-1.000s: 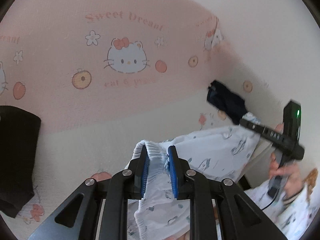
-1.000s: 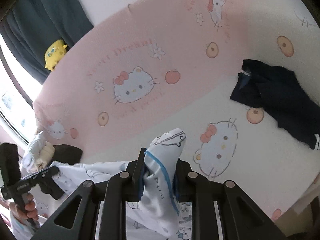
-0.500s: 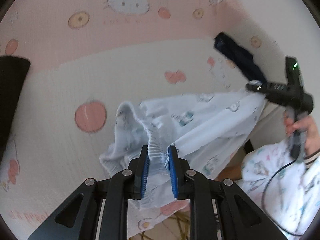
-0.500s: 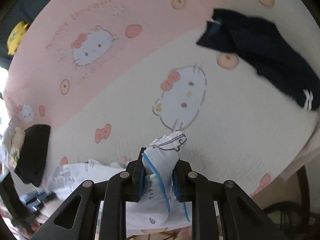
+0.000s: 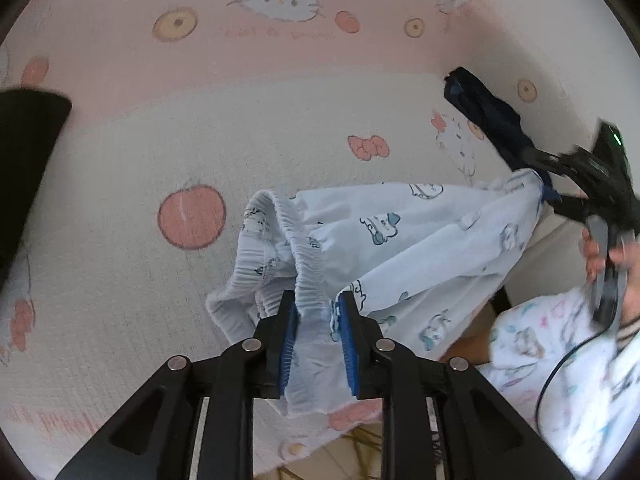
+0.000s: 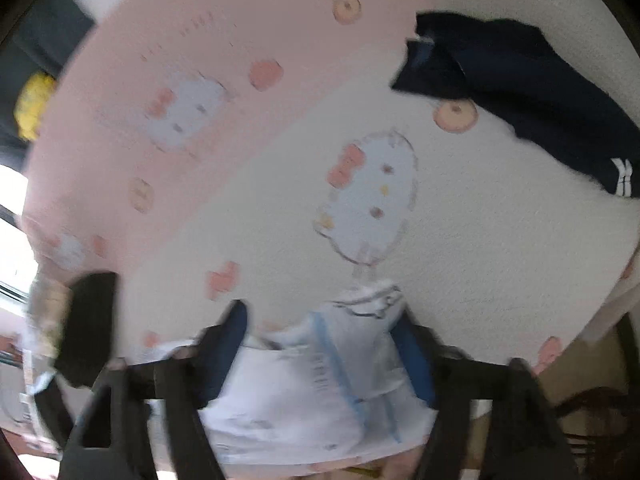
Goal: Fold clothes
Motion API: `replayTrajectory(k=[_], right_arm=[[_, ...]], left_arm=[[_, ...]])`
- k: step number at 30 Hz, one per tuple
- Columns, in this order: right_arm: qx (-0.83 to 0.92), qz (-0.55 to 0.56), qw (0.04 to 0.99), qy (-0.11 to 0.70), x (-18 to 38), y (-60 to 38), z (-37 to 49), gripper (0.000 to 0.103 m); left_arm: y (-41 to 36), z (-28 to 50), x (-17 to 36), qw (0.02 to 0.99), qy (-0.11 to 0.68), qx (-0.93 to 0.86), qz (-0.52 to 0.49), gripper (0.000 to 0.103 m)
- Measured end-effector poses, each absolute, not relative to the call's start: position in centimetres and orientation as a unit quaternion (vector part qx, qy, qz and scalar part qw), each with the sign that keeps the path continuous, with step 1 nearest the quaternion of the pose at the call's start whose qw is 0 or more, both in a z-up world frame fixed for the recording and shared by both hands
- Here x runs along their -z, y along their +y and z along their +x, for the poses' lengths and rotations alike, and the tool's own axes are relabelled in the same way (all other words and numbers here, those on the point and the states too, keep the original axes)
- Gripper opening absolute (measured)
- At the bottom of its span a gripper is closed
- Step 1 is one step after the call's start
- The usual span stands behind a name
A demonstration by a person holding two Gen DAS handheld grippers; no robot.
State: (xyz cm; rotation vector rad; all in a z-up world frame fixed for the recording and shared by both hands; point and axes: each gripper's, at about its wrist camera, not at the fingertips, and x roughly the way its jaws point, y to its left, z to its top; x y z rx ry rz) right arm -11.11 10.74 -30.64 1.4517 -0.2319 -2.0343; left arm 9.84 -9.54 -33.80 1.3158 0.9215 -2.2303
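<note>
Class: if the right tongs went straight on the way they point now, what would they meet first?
Probably the white patterned garment lying between the opened right tongs, then the bedsheet beyond; depth is unclear.

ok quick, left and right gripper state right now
left gripper: shut on the waistband of the light blue printed pants.
right gripper: open, jaws have just been opening; the pants' other end lies loose between them.

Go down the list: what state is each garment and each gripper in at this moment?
Left gripper: shut on the pyjama pants' waistband.
Right gripper: jaws just opened wide, cloth loose between them.
Pyjama pants: unfolded, stretched between the grippers, partly on the bed.
Navy garment: crumpled, unfolded.
Black garment: lying at the bed's edge.
</note>
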Motion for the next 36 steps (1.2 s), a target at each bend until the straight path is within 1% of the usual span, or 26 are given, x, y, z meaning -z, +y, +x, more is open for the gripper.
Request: replayTrajectory(k=[1,3,4,5,6,7,10,13,20,23,29,30,31,32,33,34,36], right_arm=[[0.768,0.543,0.323,-0.106,30.0,11.4,-10.9,0.073],[0.764,0.538,0.332,-0.130,29.3,12.5,-10.7,0.073],[0.761,0.540,0.332,-0.139,29.2,13.0,-10.6,0.073],[0.759,0.543,0.329,-0.146,29.2,13.6,-10.6,0.074],[0.758,0.548,0.322,-0.148,29.4,14.0,-10.6,0.073],[0.755,0.557,0.313,-0.146,29.7,14.2,-10.6,0.073],[0.749,0.580,0.290,-0.135,30.7,14.5,-10.6,0.074],[0.758,0.585,0.268,-0.110,31.1,14.4,-11.1,0.074],[0.744,0.596,0.280,-0.114,31.9,14.3,-13.4,0.074],[0.736,0.599,0.289,-0.125,32.5,14.4,-14.9,0.074],[0.698,0.610,0.333,-0.172,33.7,13.6,-15.9,0.074],[0.694,0.611,0.340,-0.172,33.9,13.3,-15.9,0.072],[0.689,0.613,0.346,-0.171,34.0,13.1,-15.8,0.065],[0.684,0.617,0.351,-0.169,34.2,12.8,-15.8,0.041],[0.682,0.622,0.350,-0.162,34.3,12.5,-15.6,0.032],[0.681,0.627,0.346,-0.153,34.4,12.3,-15.3,0.031],[0.689,0.628,0.342,-0.118,34.2,11.7,-14.7,0.024]], left_arm=[[-9.8,10.1,33.5,0.197,0.338,0.794,0.465,0.020],[-10.4,10.6,32.8,0.202,0.353,0.793,0.453,0.026],[-10.6,10.8,32.5,0.205,0.357,0.793,0.449,0.041],[-10.8,11.1,32.2,0.209,0.361,0.793,0.445,0.059],[-11.2,11.3,32.0,0.213,0.372,0.791,0.436,0.065],[-11.5,11.4,31.9,0.212,0.383,0.789,0.432,0.069],[-12.3,11.6,31.8,0.210,0.411,0.781,0.420,0.069],[-12.8,11.1,31.7,0.210,0.409,0.782,0.422,0.069],[-13.1,8.9,31.6,0.196,0.407,0.786,0.422,0.069],[-13.3,8.1,32.1,0.198,0.403,0.784,0.429,0.069],[-13.6,7.2,33.4,0.200,0.406,0.778,0.436,0.069],[-13.6,7.1,33.5,0.201,0.405,0.778,0.436,0.069],[-13.6,7.0,33.6,0.201,0.404,0.778,0.437,0.069],[-13.4,6.8,33.7,0.201,0.401,0.779,0.439,0.068],[-13.3,6.6,33.7,0.200,0.397,0.779,0.441,0.066],[-13.1,6.5,33.6,0.200,0.390,0.782,0.444,0.061],[-12.5,5.9,33.5,0.200,0.363,0.788,0.455,0.050]])
